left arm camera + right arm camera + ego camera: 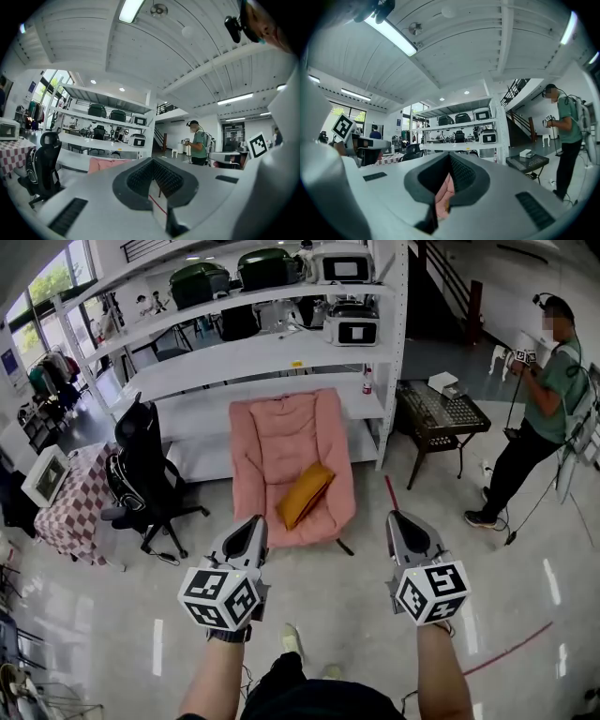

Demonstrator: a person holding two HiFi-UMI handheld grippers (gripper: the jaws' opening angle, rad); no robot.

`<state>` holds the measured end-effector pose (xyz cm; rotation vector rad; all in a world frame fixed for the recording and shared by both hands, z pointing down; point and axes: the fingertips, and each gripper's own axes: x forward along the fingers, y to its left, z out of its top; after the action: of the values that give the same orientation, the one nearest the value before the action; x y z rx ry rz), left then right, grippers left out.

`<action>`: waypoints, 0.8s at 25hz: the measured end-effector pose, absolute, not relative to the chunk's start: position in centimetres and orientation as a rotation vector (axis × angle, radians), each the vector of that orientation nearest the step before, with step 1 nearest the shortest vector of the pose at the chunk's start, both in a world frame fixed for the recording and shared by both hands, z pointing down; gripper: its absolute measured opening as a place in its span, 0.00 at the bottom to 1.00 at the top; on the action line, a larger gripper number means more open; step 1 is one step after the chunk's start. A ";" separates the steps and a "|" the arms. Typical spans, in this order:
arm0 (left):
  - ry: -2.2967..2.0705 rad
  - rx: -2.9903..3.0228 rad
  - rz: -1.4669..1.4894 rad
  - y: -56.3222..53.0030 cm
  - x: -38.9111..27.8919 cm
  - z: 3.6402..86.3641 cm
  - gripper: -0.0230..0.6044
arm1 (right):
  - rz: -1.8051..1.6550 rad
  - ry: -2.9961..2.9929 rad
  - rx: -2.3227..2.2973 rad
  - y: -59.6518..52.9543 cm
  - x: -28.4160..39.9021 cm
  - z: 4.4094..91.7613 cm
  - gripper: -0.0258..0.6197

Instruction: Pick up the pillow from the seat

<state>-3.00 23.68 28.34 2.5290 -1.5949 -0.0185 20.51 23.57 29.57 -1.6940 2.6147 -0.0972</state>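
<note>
A mustard-yellow pillow (pixel 305 493) lies tilted on the lower part of a pink floor seat (pixel 281 442) in the head view. Both grippers hang in the air in front of the seat, well short of it and touching nothing. My left gripper (pixel 253 524) points toward the seat's lower left corner, its jaws together and empty. My right gripper (pixel 397 518) sits to the right of the seat, also shut and empty. In the left gripper view the gripper (pixel 152 161) shows the seat's top (pixel 105 164) beyond it. The right gripper view shows pink fabric (pixel 443 197) through the slit under the gripper (pixel 449 158).
White shelving (pixel 272 352) with appliances stands behind the seat. A black office chair (pixel 141 470) and a checkered table (pixel 70 498) are at the left. A black low table (pixel 441 413) and a standing person (pixel 544 399) are at the right. Glossy floor lies between me and the seat.
</note>
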 end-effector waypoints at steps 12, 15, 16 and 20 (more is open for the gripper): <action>-1.613 2.514 -0.008 16.2 -5.5 30.1 0.04 | -0.134 2.641 -1.716 16.4 18.3 31.5 0.04; -1.610 2.511 -0.005 13.5 -6.8 30.8 0.04 | -0.153 2.648 -1.716 13.8 16.8 32.3 0.04; -1.606 2.511 -0.002 12.5 -7.2 31.0 0.04 | -0.161 2.651 -1.718 12.8 16.3 32.6 0.04; -1.600 2.513 0.010 8.1 -9.3 31.5 0.04 | -0.187 2.658 -1.727 8.5 14.0 33.1 0.04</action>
<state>-9.31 8.11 31.54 2.5127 -1.5995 0.0103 13.99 8.51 33.07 -1.7274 2.6579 -0.1871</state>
